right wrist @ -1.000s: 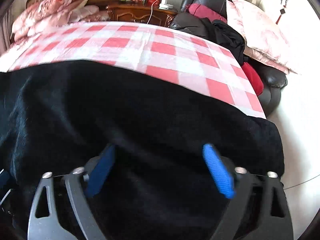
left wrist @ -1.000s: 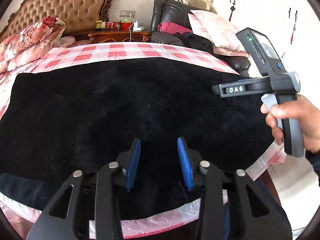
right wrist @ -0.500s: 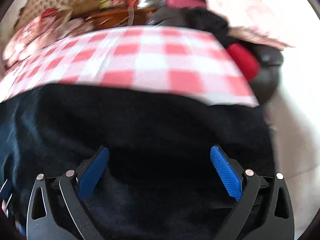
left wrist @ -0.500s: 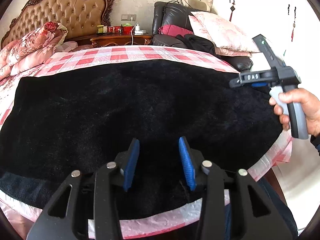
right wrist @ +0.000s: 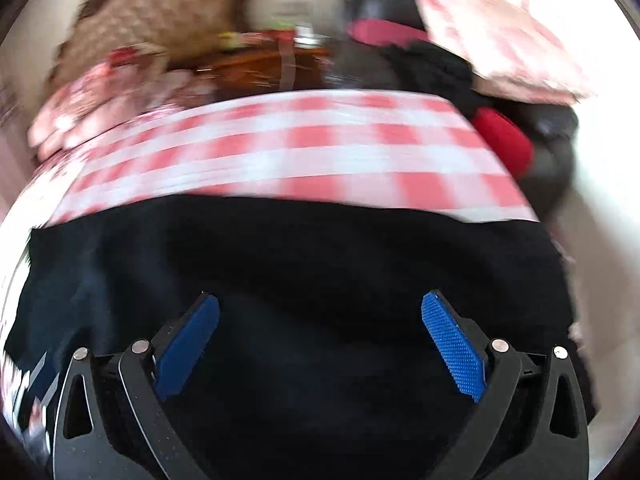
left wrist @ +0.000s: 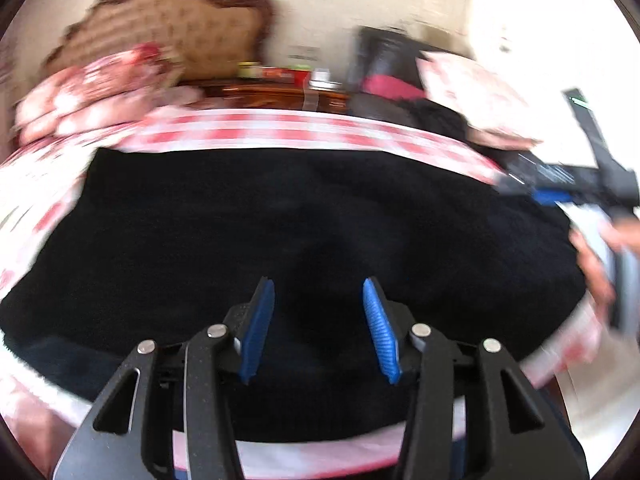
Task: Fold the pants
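The black pants (left wrist: pixel 304 224) lie flat in a wide folded slab across the red-and-white checked bed cover (left wrist: pixel 280 132). They also fill the lower half of the right wrist view (right wrist: pixel 320 264). My left gripper (left wrist: pixel 318 326) is open and empty above the pants' near edge. My right gripper (right wrist: pixel 320 344) is wide open and empty above the pants' right part. The right gripper's body also shows at the right edge of the left wrist view (left wrist: pixel 576 180), held in a hand. Both views are motion-blurred.
A padded headboard (left wrist: pixel 176 36) and pink bedding (left wrist: pixel 92 96) lie at the far left. A wooden nightstand (left wrist: pixel 276 92) with small items stands behind the bed. A black leather chair with a pink pillow (right wrist: pixel 492 36) and dark clothes stands at the far right.
Both grippers have pulled back and up from the pants, so more of the bed and room shows. The right gripper has stayed wide open. The pants have not moved.
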`<state>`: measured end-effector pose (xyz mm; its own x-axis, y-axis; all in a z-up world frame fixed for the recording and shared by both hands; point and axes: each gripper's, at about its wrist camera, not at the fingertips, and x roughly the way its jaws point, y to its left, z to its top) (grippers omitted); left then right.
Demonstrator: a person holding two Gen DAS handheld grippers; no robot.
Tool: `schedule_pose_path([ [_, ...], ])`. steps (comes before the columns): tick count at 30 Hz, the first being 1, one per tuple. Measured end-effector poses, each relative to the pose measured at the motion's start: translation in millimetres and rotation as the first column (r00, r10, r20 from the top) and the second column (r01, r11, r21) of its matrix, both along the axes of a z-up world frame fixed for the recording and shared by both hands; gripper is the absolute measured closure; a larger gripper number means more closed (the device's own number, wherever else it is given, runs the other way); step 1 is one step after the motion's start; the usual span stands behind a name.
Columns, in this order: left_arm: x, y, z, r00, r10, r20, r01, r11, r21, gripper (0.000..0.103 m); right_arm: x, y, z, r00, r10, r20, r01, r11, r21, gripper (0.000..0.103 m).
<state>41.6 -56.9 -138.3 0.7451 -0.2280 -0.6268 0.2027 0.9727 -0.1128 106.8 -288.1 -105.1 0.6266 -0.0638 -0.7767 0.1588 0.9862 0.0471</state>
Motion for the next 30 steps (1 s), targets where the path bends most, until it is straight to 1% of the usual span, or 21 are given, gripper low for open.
schedule_pose_path([
  [2, 5, 23, -5, 0.995, 0.09, -0.031, -0.089, 0.996, 0.029, 0.055, -8, 33, -3, 0.998, 0.055, 0.01, -0.056, 0.998, 0.032, 0.005],
  [4, 3, 45, -8, 0.99, 0.136, -0.04, -0.133, 0.989, 0.065, 0.059, -17, 66, -13, 0.992, 0.125, 0.004, -0.125, 0.99, 0.059, 0.005],
  [5, -2, 58, -7, 0.985, 0.167, -0.036, -0.164, 0.984, 0.076, 0.059, -19, 77, -18, 0.99, 0.14, -0.009, -0.139, 0.989, 0.046, 0.005],
  [6, -8, 72, -5, 0.981, 0.189, -0.034, -0.187, 0.981, 0.051, 0.059, -21, 89, -25, 0.987, 0.155, -0.035, -0.154, 0.988, 0.022, 0.005],
  [8, -27, 115, 3, 0.969, 0.246, -0.013, -0.246, 0.965, -0.095, 0.059, -25, 106, -43, 0.977, 0.19, -0.097, -0.193, 0.981, -0.023, 0.004],
  [9, -39, 147, 6, 0.957, 0.289, -0.018, -0.287, 0.934, -0.212, 0.059, -29, 110, -47, 0.978, 0.195, -0.08, -0.199, 0.979, -0.05, 0.004],
  [10, -46, 165, 6, 0.95, 0.312, -0.027, -0.307, 0.911, -0.275, 0.059, -31, 111, -48, 0.979, 0.197, -0.052, -0.2, 0.978, -0.065, 0.004],
  [12, -59, 202, 3, 0.934, 0.353, -0.057, -0.346, 0.853, -0.391, 0.06, -33, 108, -48, 0.982, 0.186, -0.042, -0.188, 0.981, -0.043, 0.004],
  [13, -63, 220, -1, 0.933, 0.351, -0.086, -0.349, 0.813, -0.467, 0.06, -34, 110, -47, 0.981, 0.188, -0.046, -0.19, 0.98, -0.051, 0.004],
  [15, -66, 236, -9, 0.931, 0.343, -0.123, -0.353, 0.767, -0.535, 0.06, -31, 110, -43, 0.983, 0.17, -0.07, -0.174, 0.983, -0.052, 0.005],
  [16, -67, 240, -12, 0.933, 0.338, -0.127, -0.349, 0.755, -0.555, 0.061, -28, 111, -43, 0.985, 0.156, -0.075, -0.16, 0.986, -0.055, 0.005],
  [18, -64, 243, -15, 0.932, 0.337, -0.133, -0.35, 0.74, -0.574, 0.061, -20, 115, -31, 0.989, 0.136, -0.056, -0.138, 0.99, -0.035, 0.005],
  [21, -56, 246, -14, 0.933, 0.328, -0.146, -0.347, 0.72, -0.6, 0.064, -3, 137, -5, 0.977, 0.215, -0.01, -0.215, 0.976, -0.036, 0.005],
  [22, -50, 246, -17, 0.928, 0.328, -0.179, -0.368, 0.718, -0.591, 0.067, 9, 151, 5, 0.967, 0.255, -0.007, -0.255, 0.966, -0.041, 0.005],
  [23, -47, 247, -20, 0.926, 0.321, -0.199, -0.373, 0.703, -0.606, 0.069, 15, 161, 10, 0.96, 0.281, -0.008, -0.281, 0.959, -0.041, 0.005],
  [24, -43, 249, -24, 0.926, 0.311, -0.212, -0.373, 0.679, -0.633, 0.07, 24, 173, 16, 0.952, 0.307, -0.007, -0.307, 0.951, -0.044, 0.005],
  [26, -38, 247, -25, 0.922, 0.313, -0.226, -0.383, 0.669, -0.636, 0.071, 49, 202, 28, 0.928, 0.374, -0.01, -0.374, 0.926, -0.049, 0.005],
  [27, -35, 248, -27, 0.918, 0.314, -0.241, -0.394, 0.665, -0.634, 0.077, 65, 222, 32, 0.908, 0.419, -0.021, -0.42, 0.906, -0.052, 0.005],
  [28, -32, 251, -29, 0.911, 0.317, -0.264, -0.412, 0.649, -0.64, 0.087, 80, 242, 36, 0.883, 0.469, -0.024, -0.469, 0.882, -0.052, 0.005],
  [29, -32, 253, -31, 0.91, 0.315, -0.271, -0.414, 0.638, -0.649, 0.089, 91, 259, 39, 0.863, 0.504, -0.021, -0.505, 0.861, -0.058, 0.005],
  [30, -31, 254, -32, 0.912, 0.308, -0.273, -0.41, 0.631, -0.658, 0.096, 104, 281, 41, 0.839, 0.543, -0.023, -0.543, 0.835, -0.083, 0.005],
])
